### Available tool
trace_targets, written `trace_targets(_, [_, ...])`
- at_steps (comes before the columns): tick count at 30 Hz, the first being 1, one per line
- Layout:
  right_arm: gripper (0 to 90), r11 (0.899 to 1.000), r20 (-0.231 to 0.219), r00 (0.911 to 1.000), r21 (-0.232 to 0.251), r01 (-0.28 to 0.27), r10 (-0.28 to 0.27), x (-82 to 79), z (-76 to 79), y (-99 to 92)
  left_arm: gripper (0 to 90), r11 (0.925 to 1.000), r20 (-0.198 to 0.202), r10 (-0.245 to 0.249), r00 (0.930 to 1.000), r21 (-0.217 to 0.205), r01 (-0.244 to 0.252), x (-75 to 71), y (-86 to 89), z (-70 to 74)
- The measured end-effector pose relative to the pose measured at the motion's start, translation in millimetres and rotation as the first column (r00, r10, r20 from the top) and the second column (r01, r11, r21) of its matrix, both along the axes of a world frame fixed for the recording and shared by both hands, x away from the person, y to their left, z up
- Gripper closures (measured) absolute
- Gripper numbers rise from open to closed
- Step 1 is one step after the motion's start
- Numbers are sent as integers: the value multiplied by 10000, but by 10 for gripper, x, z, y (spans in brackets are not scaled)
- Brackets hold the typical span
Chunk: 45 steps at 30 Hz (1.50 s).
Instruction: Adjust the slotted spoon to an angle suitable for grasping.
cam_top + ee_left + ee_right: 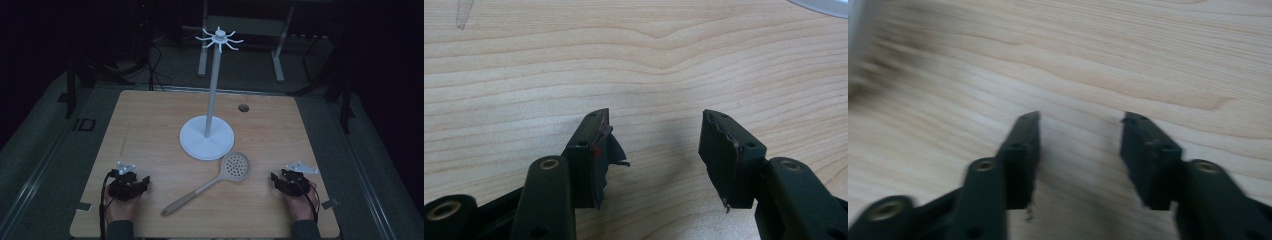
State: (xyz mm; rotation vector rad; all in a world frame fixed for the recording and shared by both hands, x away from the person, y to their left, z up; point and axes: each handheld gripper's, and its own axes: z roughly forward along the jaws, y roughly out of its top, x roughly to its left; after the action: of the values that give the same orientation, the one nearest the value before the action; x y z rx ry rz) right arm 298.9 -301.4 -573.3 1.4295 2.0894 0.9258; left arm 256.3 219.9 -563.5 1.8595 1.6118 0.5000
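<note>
A grey slotted spoon (210,183) lies flat on the wooden table (150,125), its round holed head toward the white stand's base and its handle pointing to the near left. The white hook stand (207,137) rises at the table's middle, with a crown of hooks (219,38) on top. My left gripper (145,182) rests low at the near left, left of the spoon's handle, open (655,125) with bare wood between its jaws. My right gripper (274,178) sits at the near right, right of the spoon's head, also open (1081,120) and holding nothing.
A small dark hole (243,108) marks the table's far right part. Beyond the table stand the legs of a metal frame (278,55) and some cables (155,70) on a dark floor. In the left gripper view the stand's base (824,6) edges into the top right corner.
</note>
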Motion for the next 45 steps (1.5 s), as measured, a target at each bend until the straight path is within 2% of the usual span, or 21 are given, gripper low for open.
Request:
trace_targets(4, [597,9976,370,9971,146,-673,667,-32,96,97,479,10000,430,-57,9991,9,57,-11,-14,36])
trace_targets(6, [614,9964,522,9952,138,-836,828,-36,128,132,479,9999,472,-90,9988,51,87,-17,-21,43])
trace_targets(7, [651,9940,727,9916,153,-1084,1070,-37,183,189,479,9999,468,-104,9989,67,101,-18,-24,44])
trace_targets(10, [712,9892,981,9850,215,-1448,1421,-23,267,284,479,9999,450,-125,9989,24,124,-14,-29,41])
trace_targets(15, [864,9790,1249,9732,415,-1995,1931,15,379,475,479,9998,422,-204,9989,-30,206,-2,-46,37])
trace_targets(20, [891,9680,1375,9605,340,-2488,2421,35,439,661,487,9996,487,-280,9984,-54,283,-10,-51,46])
trace_targets(28, [890,9501,1317,9420,32,-3118,3087,102,494,914,490,9994,452,-329,9984,-102,334,-10,-55,46])
trace_targets(30, [891,9483,1299,9404,36,-3173,3142,107,497,939,490,9994,451,-339,9984,-101,344,-9,-55,45])
trace_targets(32, [890,9412,1280,9328,-189,-3374,3369,132,497,1028,490,9993,453,-357,9983,-102,362,-9,-58,46])
trace_targets(34, [890,9376,1216,9298,-287,-3465,3473,161,482,1099,490,9993,462,-353,9983,-107,358,-10,-60,46])
trace_targets(41, [889,9304,728,9281,-627,-3610,3651,267,376,1269,490,9993,454,-364,9983,-93,368,-11,-55,48])
trace_targets(45, [888,9258,437,9286,-1078,-3623,3685,339,298,1366,490,9993,457,-351,9983,-122,357,-9,-53,47])
